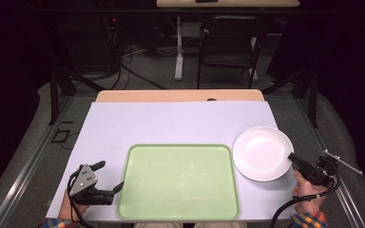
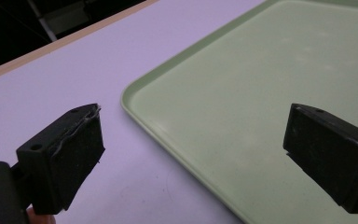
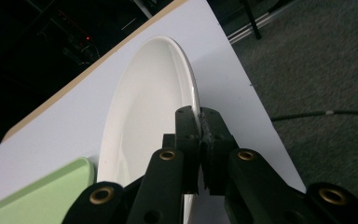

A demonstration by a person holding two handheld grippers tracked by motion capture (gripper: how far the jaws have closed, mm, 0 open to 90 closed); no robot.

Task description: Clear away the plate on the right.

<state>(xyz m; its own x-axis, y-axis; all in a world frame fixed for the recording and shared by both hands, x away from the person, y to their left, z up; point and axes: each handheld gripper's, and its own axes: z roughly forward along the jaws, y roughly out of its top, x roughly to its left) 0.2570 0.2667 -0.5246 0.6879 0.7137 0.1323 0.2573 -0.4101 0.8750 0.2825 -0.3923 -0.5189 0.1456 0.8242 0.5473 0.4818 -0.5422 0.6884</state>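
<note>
My right gripper (image 1: 294,158) is clamped on the near right rim of the white plate (image 1: 261,152) — in the right gripper view its jaws pinch the edge (image 3: 196,112) between them. The plate sits on the pale table (image 1: 171,123) just right of the green tray (image 1: 178,181). My left gripper (image 1: 108,175) stands wide open with nothing between its jaws — beside the tray's left edge (image 2: 140,116).

Round white plate (image 1: 261,152), empty, rim pinched, right of green tray (image 1: 178,211).
</note>
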